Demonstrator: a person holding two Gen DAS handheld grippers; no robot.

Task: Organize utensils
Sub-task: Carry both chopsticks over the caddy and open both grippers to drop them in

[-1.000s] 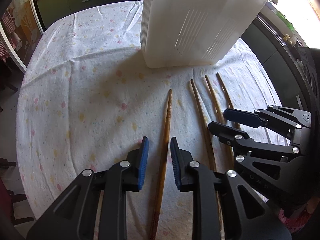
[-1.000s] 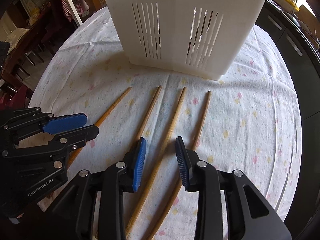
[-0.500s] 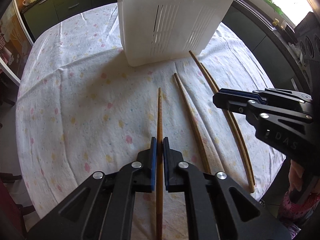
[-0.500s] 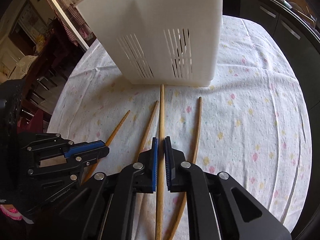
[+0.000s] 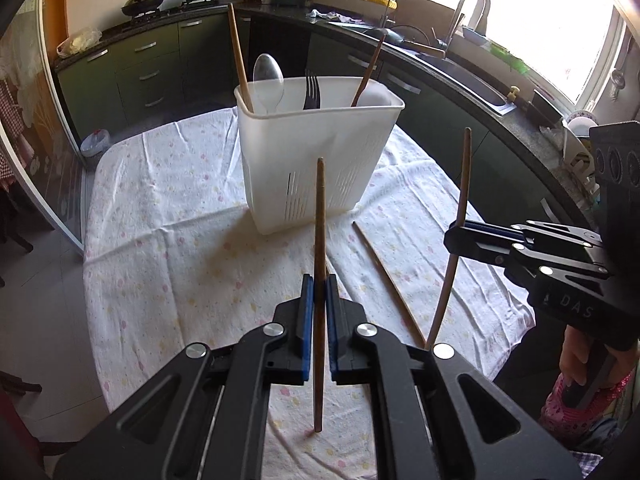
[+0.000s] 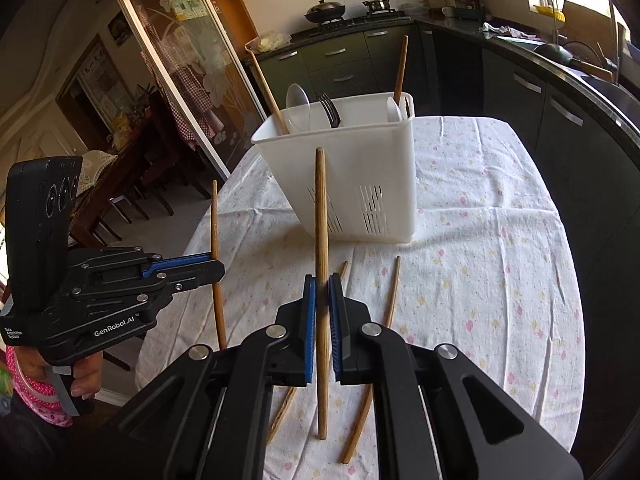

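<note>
1. Both chopsticks, flat on the cloth a second earlier, were now lifted upright.
2. The left gripper (image 5: 317,312) clenched one chopstick (image 5: 319,216); the right gripper (image 6: 322,312) clenched another (image 6: 321,216).
3. The white caddy (image 5: 320,160) stood just beyond them; I judged dropping them in came next.

Left tongs (image 5: 317,312) pinch an upright chopstick (image 5: 319,216) before the white utensil basket (image 5: 320,152); right tongs (image 5: 460,232) clamp another chopstick (image 5: 464,184)
</note>
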